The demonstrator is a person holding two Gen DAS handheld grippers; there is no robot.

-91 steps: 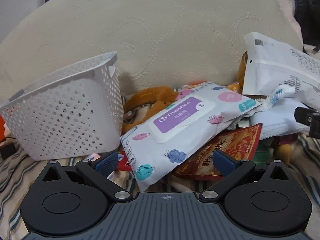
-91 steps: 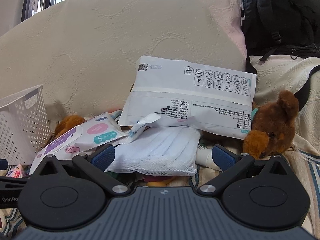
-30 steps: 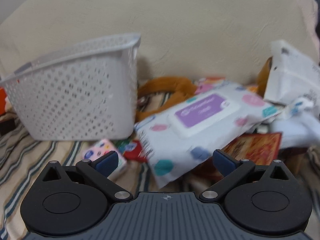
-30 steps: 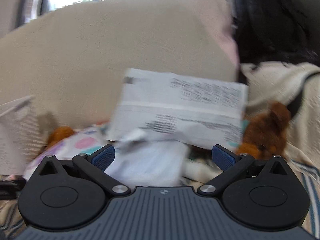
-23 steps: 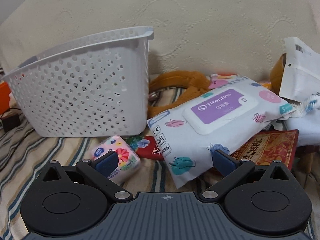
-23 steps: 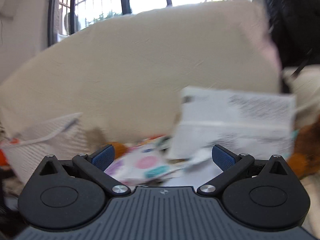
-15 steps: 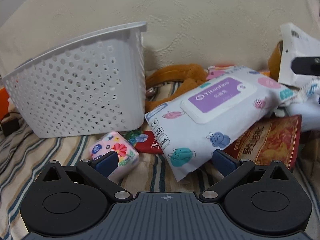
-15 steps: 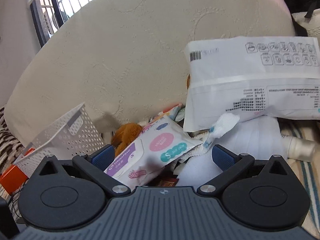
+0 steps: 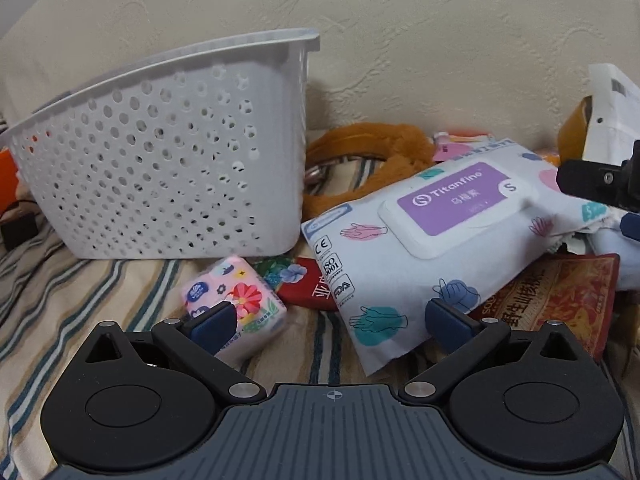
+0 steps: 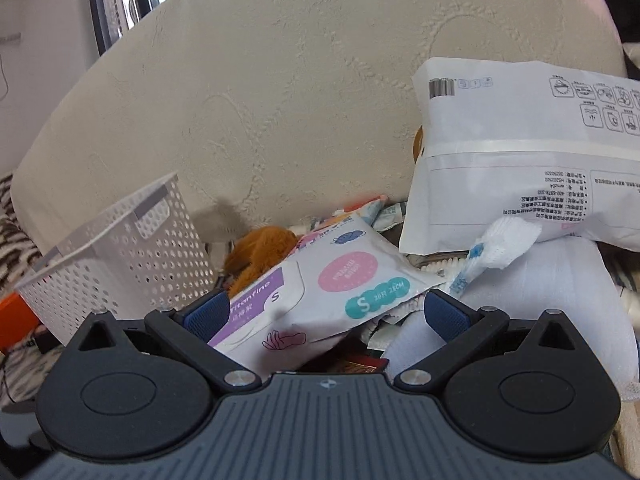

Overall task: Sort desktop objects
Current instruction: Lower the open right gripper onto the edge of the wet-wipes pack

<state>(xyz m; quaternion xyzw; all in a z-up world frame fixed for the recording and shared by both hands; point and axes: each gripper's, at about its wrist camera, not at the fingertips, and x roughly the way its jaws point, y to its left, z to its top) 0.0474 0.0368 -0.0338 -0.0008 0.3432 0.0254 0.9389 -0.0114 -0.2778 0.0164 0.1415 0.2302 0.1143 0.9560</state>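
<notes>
Striped bedding (image 9: 100,280) runs under everything, with a cream quilted cushion (image 9: 400,40) standing behind the heap. My left gripper (image 9: 326,322) has its fingers spread wide with nothing between them; the left pad sits in front of a small floral tissue pack (image 9: 236,296), and the right pad in front of the low corner of the wipes pack (image 9: 432,248). That wipes pack, white with a purple label, lies tilted at about 1 o'clock from my left gripper, propped over a red snack packet (image 9: 560,296) at 3 o'clock. The white perforated basket (image 9: 160,168) stands at 10 o'clock, just beside the tissue pack. Brown plush (image 9: 372,140) lies behind the wipes.

My right gripper (image 10: 320,314) is likewise wide open and empty, its fingers either side of the wipes pack's (image 10: 332,292) near end; whether they touch it I cannot tell. A white mailer bag (image 10: 520,160) leans at 2 o'clock, the basket (image 10: 132,256) at 9 o'clock.
</notes>
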